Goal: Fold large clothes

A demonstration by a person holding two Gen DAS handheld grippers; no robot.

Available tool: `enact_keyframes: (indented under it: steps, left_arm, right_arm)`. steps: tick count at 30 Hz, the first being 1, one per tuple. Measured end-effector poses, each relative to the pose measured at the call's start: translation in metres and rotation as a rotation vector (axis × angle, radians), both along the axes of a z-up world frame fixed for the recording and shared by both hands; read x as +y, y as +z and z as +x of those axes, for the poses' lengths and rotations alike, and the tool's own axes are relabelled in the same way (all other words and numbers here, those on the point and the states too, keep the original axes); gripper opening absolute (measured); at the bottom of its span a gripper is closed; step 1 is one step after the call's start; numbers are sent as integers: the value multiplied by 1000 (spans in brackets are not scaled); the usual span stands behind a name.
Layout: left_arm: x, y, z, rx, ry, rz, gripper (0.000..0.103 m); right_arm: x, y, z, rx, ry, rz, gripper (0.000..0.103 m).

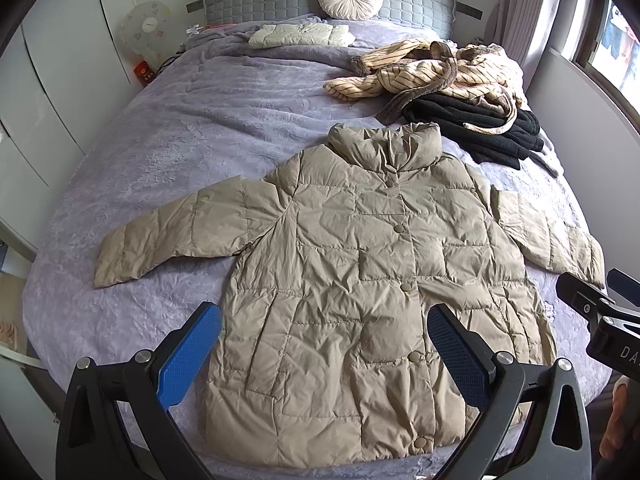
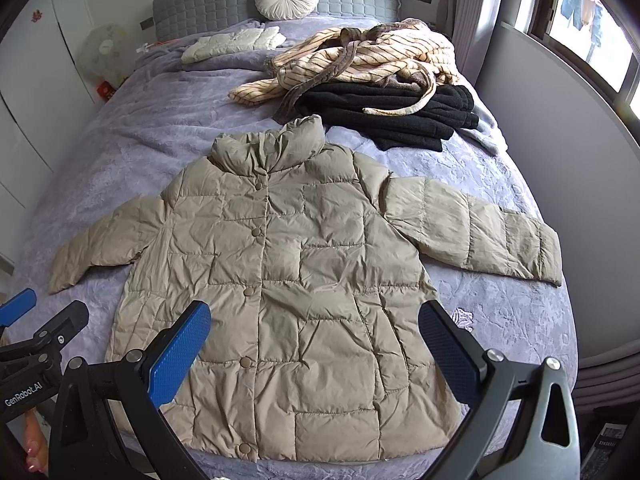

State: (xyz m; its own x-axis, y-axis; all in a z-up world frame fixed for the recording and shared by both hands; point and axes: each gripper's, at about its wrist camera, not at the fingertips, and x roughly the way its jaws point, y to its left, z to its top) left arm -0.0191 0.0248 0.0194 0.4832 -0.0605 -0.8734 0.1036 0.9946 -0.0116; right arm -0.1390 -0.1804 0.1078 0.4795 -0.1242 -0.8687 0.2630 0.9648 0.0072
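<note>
Left wrist: jacket flat, hem at bed edge; both grippers' fingers spread, empty.

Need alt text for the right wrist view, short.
A beige quilted puffer jacket lies buttoned and flat, sleeves spread, on a purple bedspread. The open right hand-held gripper hovers over its hem. Behind lie a striped robe on black clothing.
</note>
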Motion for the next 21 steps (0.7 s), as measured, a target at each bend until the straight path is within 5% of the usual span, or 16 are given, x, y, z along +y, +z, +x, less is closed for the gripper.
enact_keyframes:
  steps: [21]
  left_arm:
    - [14, -3, -1, 40, 25, 6, 103]
  right_arm:
    - [2, -7, -2, 20, -9, 20, 103]
